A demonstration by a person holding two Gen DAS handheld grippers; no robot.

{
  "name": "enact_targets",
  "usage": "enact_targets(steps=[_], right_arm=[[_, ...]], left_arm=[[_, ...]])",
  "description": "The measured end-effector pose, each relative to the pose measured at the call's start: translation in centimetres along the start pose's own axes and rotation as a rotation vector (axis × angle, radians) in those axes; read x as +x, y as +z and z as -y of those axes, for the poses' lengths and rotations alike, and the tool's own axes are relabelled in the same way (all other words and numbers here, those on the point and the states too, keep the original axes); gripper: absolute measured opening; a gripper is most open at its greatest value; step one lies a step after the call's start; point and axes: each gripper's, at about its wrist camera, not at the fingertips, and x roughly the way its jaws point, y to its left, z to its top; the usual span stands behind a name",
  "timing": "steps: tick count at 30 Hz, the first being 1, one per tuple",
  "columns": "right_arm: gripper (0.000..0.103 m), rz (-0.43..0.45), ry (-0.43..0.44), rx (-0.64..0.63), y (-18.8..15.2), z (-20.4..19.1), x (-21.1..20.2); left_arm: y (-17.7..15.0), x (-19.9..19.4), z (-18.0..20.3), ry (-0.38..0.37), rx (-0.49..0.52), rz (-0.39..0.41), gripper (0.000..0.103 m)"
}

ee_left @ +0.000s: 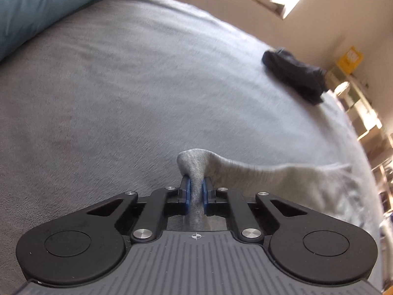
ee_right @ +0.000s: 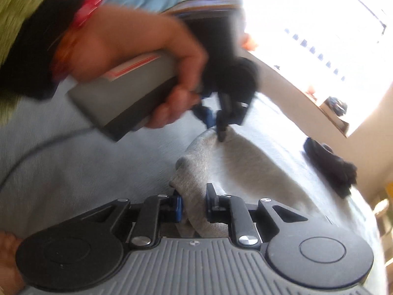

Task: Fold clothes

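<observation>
Jaws of both grippers pinch grey sock [ee_left: 258, 174]; no writing readable.

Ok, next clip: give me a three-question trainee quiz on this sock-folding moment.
1. True or false: the left gripper is shut on the grey sock.
2. What dark thing lies near the far edge of the grey blanket? A) a folded black garment B) a shoe C) a remote
3. Fill in: in the right wrist view, the right gripper holds the sock's ____ end, while the other gripper pinches the far end.

Key: 1 true; 2 A, the folded black garment; 3 near.
</observation>
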Motion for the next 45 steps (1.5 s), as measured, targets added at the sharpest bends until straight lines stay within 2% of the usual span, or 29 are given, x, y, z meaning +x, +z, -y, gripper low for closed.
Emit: enact_targets(steps=[4, 7, 13, 18, 21, 23, 24, 25, 26, 30, 32, 34, 37, 40, 45], right_arm=[[0.017, 0.055, -0.049, 0.177, 0.5, 4.7, -2.1], [0.016, 0.093, -0.082, 0.339, 0.1, 8.6, -4.7], [0.016, 0.147, -0.178, 0.593, -2.9, 16.6, -7.3], [0.016, 0.156, -0.281, 0.776, -7.8, 22.4, -8.6], [0.016, 0.156, -0.316, 0.919, -11.4, 26.3, -8.9], [0.016, 0.149, -0.325, 1.045, -15.1, 27.8, -8.5], [0.016, 0.145, -0.329, 1.108, -17.0, 28.5, -8.4], [0.016, 0.141, -0.333, 1.17, -18.8, 29.2, -8.2], [0.016, 0.146, -0.318, 1.227, -20.5, 29.5, -7.7], [0.016, 0.166, -0.253, 1.452, -27.1, 30.4, -5.6], [0.015, 0.223, -0.237, 1.479, -27.4, 30.5, -6.7], [0.015, 0.252, -0.237, 1.472, -27.2, 30.6, -7.2], [0.015, 0.249, -0.242, 1.583, -29.1, 30.7, -6.5], [0.015, 0.3, -0.242, 1.695, -30.4, 30.3, -6.6], [0.015, 0.382, -0.262, 1.7, -30.0, 30.0, -7.8]], left_arm=[[1.5, -1.2, 3.2, -0.102, 0.012, 0.042, 0.007], [2.5, -1.3, 7.0, -0.187, 0.038, 0.062, 0.007], [3.0, 1.2, 16.5, -0.273, 0.172, 0.046, 0.007], [2.2, 4.5, 25.0, -0.322, 0.29, 0.028, 0.007], [0.9, 7.4, 29.1, -0.342, 0.338, -0.019, 0.007], [-0.2, 9.7, 31.0, -0.353, 0.376, -0.073, 0.011], [-0.7, 10.8, 31.6, -0.357, 0.398, -0.102, 0.017], [-1.1, 11.7, 31.4, -0.345, 0.393, -0.127, 0.024], [-1.3, 12.2, 30.8, -0.325, 0.378, -0.152, 0.025], [1.4, 9.0, 26.7, -0.248, 0.466, -0.059, 0.026], [2.8, 7.4, 24.7, -0.209, 0.511, -0.01, 0.029], [4.1, 5.2, 22.6, -0.164, 0.576, 0.039, 0.04], [4.2, 2.8, 19.8, -0.116, 0.661, 0.002, 0.045], [1.7, 2.5, 17.2, -0.173, 0.614, -0.11, 0.045], [-2.8, 2.7, 15.1, -0.314, 0.477, -0.229, 0.045]])
